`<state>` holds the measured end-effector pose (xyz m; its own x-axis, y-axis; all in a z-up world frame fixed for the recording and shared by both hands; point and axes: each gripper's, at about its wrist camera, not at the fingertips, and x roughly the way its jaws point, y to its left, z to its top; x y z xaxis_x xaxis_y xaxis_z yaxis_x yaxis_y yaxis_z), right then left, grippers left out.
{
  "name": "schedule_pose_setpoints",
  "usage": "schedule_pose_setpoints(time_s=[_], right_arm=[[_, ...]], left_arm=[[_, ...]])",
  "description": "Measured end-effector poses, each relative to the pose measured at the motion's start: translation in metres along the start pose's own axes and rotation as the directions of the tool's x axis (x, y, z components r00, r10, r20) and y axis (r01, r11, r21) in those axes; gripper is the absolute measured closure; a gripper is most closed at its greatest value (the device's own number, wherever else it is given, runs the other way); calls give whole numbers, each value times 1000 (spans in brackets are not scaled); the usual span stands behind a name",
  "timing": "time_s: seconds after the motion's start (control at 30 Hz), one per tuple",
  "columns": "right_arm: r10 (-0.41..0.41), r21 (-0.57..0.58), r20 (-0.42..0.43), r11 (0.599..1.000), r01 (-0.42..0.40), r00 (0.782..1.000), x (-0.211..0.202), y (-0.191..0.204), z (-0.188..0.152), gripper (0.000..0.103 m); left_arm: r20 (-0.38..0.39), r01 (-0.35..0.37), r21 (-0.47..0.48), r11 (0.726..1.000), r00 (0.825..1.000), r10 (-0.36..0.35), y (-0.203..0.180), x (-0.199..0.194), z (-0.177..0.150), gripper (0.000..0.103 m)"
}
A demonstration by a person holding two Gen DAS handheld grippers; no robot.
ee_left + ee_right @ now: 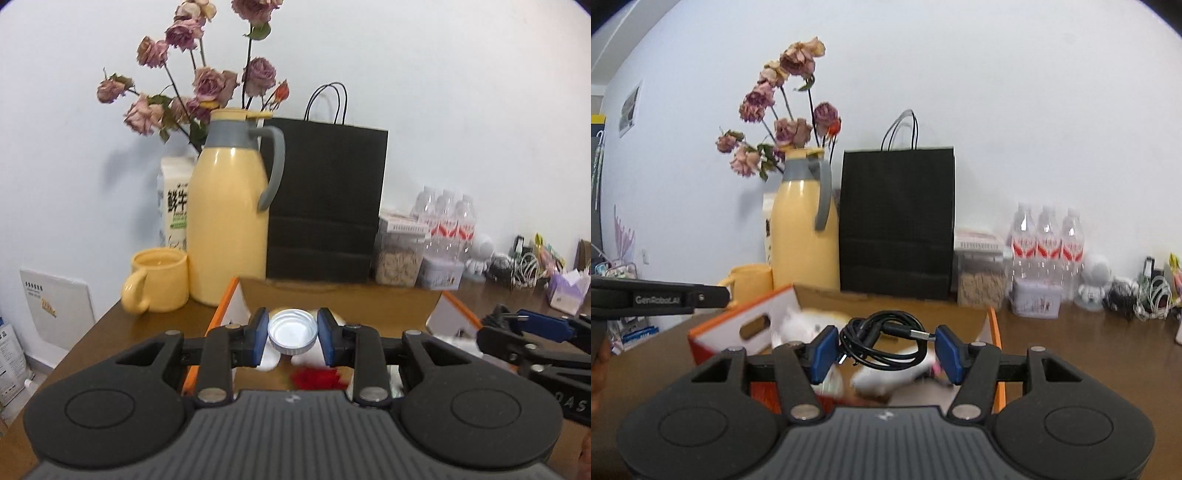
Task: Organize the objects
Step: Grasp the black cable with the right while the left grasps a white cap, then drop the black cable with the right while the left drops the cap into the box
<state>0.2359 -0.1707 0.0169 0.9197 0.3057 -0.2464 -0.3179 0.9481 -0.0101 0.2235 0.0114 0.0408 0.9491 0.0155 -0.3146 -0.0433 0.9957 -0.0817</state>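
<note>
Left wrist view shows the left gripper with its jaws clamped on a silver lid, pads pressing its rim from both sides, held above an open orange box on the worktop. Right wrist view shows the right gripper with its jaws closed on a coiled black cable, the plug end reaching the right pad, also above the box, where white items and something red lie blurred.

Each hand carries one thing over the box. I judge the step to be the carry: either lifting these out to set them elsewhere or bringing them in; the frames do not settle which.

The next move calls for a clear spot for each. The lid needs level jaws so it does not slip from its thin rim. The cable is loose, so loops may sag or snag on the box wall; it wants a gentle release low down.
</note>
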Motion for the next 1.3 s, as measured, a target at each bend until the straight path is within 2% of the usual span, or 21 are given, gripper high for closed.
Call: schedule_pose_setpoints(time_s=[0.23, 0.43, 0.6, 0.77, 0.8, 0.83, 0.87, 0.9, 0.93, 0.97, 1.07, 1.3], right_arm=[[-28, 39, 11, 999, 28, 1000, 40, -5, 18, 46], [-46, 67, -29, 997, 48, 999, 74, -9, 8, 46], [-46, 58, -80, 997, 51, 996, 84, -10, -4, 46], [-60, 59, -95, 996, 65, 994, 83, -11, -10, 46], [-59, 62, -95, 996, 65, 994, 82, -11, -10, 44], [-62, 62, -94, 996, 68, 994, 81, -11, -11, 42], [-61, 60, -93, 996, 66, 994, 79, -11, -11, 36], [-57, 60, -93, 996, 63, 994, 78, -11, -12, 17], [-54, 58, -93, 997, 59, 994, 77, -11, -12, 0], [-52, 54, -92, 997, 58, 994, 76, -11, -12, 0], [-54, 45, -93, 997, 58, 994, 74, -9, -11, 0], [-56, 44, -82, 997, 59, 995, 68, -9, -10, 0]], left_arm=[[-13, -18, -43, 999, 1000, 18, -5, 33, 12, 74], [-44, -69, -61, 996, 997, 66, -1, 64, 9, 74], [-74, -73, -48, 996, 995, 69, 4, 70, 0, 74], [-81, -54, -40, 998, 995, 50, 4, 67, -6, 73], [-76, -54, -37, 998, 996, 51, 3, 66, -6, 71], [-71, -56, -30, 998, 996, 54, 2, 64, -7, 64], [-65, -56, -24, 998, 996, 54, 1, 63, -7, 49], [-57, -56, -21, 998, 997, 55, 0, 61, -7, 40], [-50, -59, -20, 998, 997, 58, 0, 59, -7, 19], [-42, -64, -19, 998, 997, 63, -1, 58, -7, 1], [-7, -86, -26, 996, 996, 86, -2, 52, -6, 0], [-8, -85, -34, 996, 996, 84, -1, 47, -7, 0]])
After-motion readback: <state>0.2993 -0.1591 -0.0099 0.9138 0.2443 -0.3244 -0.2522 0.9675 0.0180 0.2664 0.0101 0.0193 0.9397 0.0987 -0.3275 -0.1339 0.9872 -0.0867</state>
